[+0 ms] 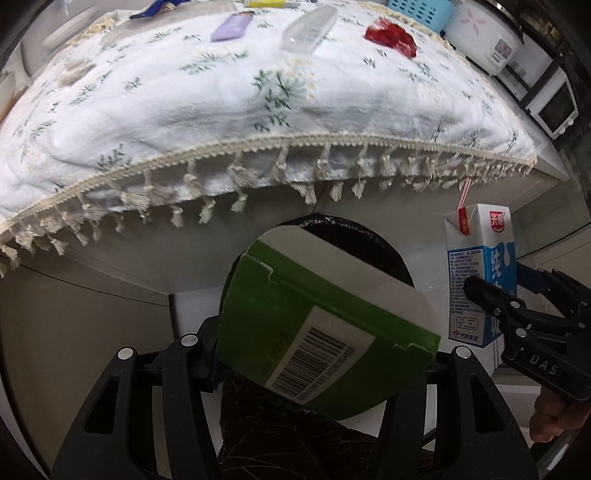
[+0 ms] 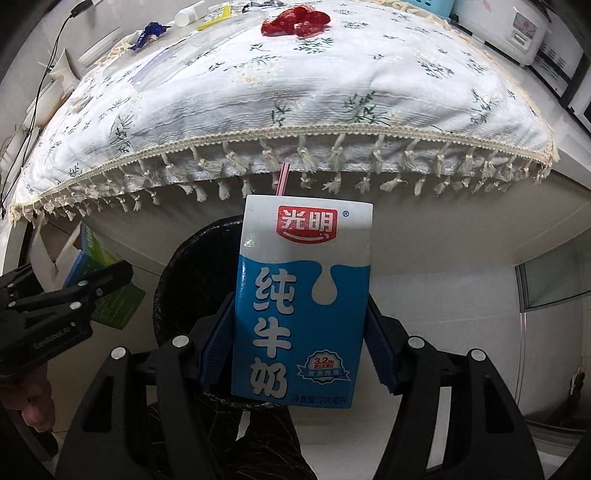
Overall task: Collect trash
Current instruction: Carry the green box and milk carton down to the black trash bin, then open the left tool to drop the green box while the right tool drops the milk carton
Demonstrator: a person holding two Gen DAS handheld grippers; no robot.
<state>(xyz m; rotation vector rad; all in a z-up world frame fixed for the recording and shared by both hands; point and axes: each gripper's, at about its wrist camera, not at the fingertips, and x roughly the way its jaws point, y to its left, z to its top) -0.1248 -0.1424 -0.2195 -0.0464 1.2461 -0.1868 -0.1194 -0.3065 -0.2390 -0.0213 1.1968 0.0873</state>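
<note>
My left gripper (image 1: 325, 354) is shut on a green and white cardboard box (image 1: 325, 325) with a barcode, tilted above the black-bagged trash bin (image 1: 369, 243). My right gripper (image 2: 299, 347) is shut on a blue and white milk carton (image 2: 303, 295), its blue pads (image 2: 218, 343) pressing both sides; a striped straw sticks out of the top. The carton hangs upright over the bin (image 2: 192, 266). In the left wrist view the right gripper (image 1: 498, 284) and the carton (image 1: 476, 266) show at the right. In the right wrist view the left gripper (image 2: 74, 273) and the green box (image 2: 110, 302) show at the left.
Behind the bin is a table under a white floral cloth (image 1: 184, 122) with a tasselled edge. On it lie a red net (image 1: 391, 37), a clear plastic pack (image 1: 310, 27), a purple wrapper (image 1: 232, 26), a blue wrapper (image 2: 147, 35). A rice cooker (image 1: 487, 40) stands at the back right.
</note>
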